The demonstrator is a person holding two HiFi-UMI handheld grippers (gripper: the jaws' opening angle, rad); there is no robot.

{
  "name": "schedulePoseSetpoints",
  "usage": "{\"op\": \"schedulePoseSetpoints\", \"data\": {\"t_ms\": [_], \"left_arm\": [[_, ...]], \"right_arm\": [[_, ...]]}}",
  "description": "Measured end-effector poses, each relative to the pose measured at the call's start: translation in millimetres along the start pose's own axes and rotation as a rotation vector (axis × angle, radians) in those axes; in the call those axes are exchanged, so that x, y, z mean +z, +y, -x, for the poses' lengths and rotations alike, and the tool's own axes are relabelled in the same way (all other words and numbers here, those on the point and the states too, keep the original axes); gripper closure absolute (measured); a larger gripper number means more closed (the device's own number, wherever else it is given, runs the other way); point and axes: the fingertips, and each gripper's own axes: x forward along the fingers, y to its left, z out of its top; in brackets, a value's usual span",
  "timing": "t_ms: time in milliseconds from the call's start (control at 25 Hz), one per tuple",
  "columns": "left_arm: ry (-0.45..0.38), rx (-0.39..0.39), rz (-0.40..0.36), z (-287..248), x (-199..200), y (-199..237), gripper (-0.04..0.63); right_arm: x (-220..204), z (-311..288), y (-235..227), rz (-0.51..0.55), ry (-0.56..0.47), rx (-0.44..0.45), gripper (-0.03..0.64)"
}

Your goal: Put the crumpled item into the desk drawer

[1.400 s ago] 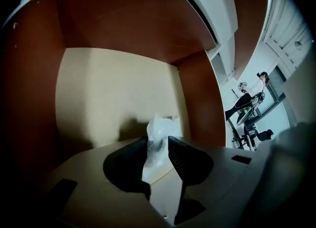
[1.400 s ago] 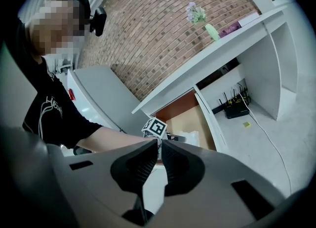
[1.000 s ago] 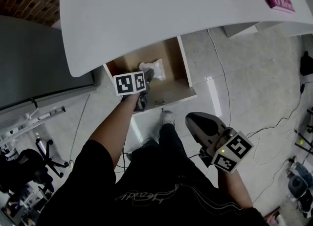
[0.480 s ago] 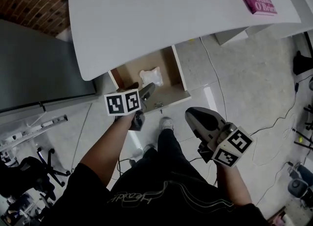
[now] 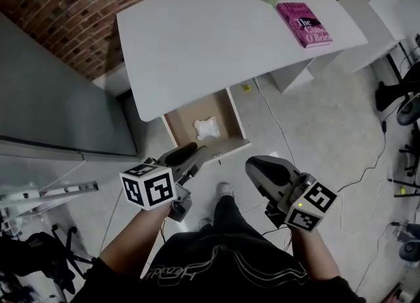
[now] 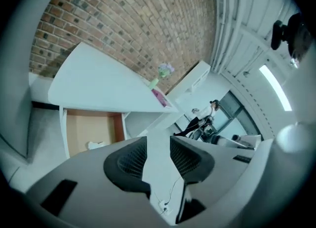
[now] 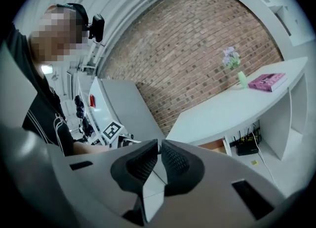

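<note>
In the lower middle of the head view, my left gripper (image 5: 194, 153) is empty, its jaws partly apart and closing on nothing; the left gripper view (image 6: 158, 154) shows only floor between the pads. To its right, my right gripper (image 5: 258, 166) is empty too, its jaws nearly together with a sliver of gap (image 7: 159, 159). The crumpled item (image 5: 207, 127), white, lies in the open desk drawer (image 5: 186, 115), just above the left gripper's tip in the frame and apart from it. In the left gripper view it sits at left (image 6: 96, 145), beside the jaws. Above the drawer is the white desk (image 5: 216, 39), with a pink book (image 5: 304, 24) near its upper right end.
</note>
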Motion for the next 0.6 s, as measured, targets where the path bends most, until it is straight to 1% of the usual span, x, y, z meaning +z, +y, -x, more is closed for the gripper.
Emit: {"op": "schedulePoseSetpoints", "data": {"t_ms": [80,160,320,440,600], "left_arm": [[-0.001,-0.04,-0.038,32,2,-37,0.455],[-0.001,-0.071,-0.085,59,4,-70,0.484],[-0.044,-0.16,-0.198,110,6,-138,0.537],[-0.075,-0.204,-0.306,143,8,-181,0.557],[-0.092,-0.281,-0.439,174,2,-223,0.572]], "right_arm": [[11,10,33,0.035,-0.002,0.013,0.565],[28,17,66,0.055,-0.029,0.036,0.565],[49,35,125,0.109,-0.063,0.081,0.565],[53,48,155,0.172,-0.068,0.081,0.565],[66,65,187,0.206,-0.104,0.076,0.565]]}}
